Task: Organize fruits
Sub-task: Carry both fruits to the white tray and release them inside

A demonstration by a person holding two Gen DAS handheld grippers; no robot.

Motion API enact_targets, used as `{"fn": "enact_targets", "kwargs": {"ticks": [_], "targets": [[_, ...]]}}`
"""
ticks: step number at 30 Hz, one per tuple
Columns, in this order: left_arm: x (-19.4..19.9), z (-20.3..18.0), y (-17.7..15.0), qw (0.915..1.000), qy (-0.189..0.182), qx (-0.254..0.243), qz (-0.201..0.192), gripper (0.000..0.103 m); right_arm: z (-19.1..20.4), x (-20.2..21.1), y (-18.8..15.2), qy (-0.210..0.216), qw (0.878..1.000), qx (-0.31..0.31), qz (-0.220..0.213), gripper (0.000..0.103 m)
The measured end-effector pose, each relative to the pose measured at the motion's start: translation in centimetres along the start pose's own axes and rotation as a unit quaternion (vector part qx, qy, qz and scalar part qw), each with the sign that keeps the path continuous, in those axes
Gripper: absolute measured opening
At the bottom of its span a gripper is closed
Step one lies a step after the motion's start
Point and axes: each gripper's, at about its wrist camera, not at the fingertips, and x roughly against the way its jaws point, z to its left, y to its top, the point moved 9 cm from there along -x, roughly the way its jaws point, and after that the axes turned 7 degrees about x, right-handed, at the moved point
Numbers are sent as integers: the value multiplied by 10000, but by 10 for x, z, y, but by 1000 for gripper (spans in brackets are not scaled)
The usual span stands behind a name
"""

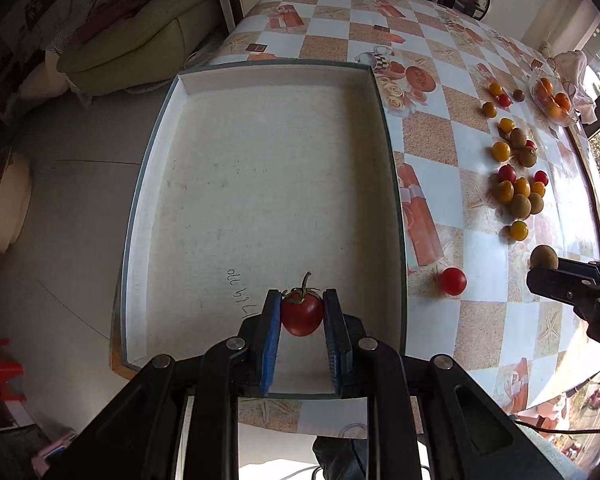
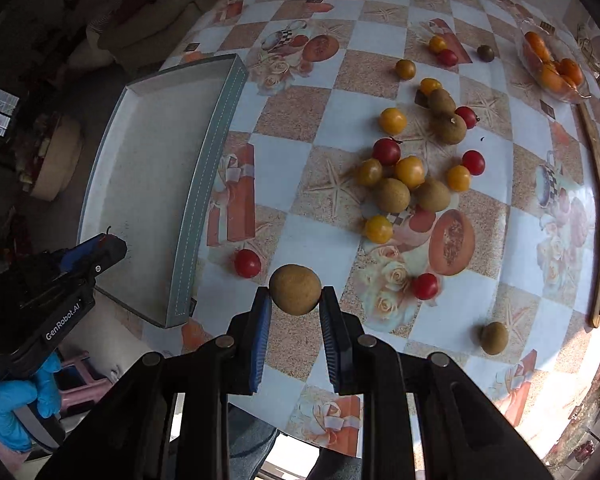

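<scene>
Tomato (image 1: pixel 302 315), red with stem upward, pinched between the blue pads of the left tool (image 1: pixel 301 312), jaws nearly closed on it, above the near end of the shallow white tray (image 1: pixel 260 184). Brown round fruit (image 2: pixel 295 289) clamped the same way at the tips of the right tool (image 2: pixel 294 300), over the tabletop (image 2: pixel 320 120) just right of the tray's long wall. One red tomato (image 2: pixel 247 263) lies loose beside that wall. Scattered red, yellow and brown fruits (image 2: pixel 410 172) farther right. Blue-gloved hand (image 2: pixel 16 408) grips the left tool's handle.

Red tomato (image 1: pixel 302 314) between left tool (image 1: pixel 302 320) pads, above white tray (image 1: pixel 260 168).
</scene>
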Motion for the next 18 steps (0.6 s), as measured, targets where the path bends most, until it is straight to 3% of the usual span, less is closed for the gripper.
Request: {"fn": "enact_targets", "kwargs": {"ticks": [8,10,14,18], "targets": [[-20,51,2,9996,-100,214,182,22,76,-36,43,193,9987,456,136,27],[-15,52,5,9989,-365,273,86,22,84,-38,48,253,9987,435,124,27],[-4,49,12,9895,-1321,583,-18,22,84,-41,49,243,9990,347,170,27],[-5,41,14,9891,-1433,327,25,22,79,-38,47,184,9993,305,108,27]]}}
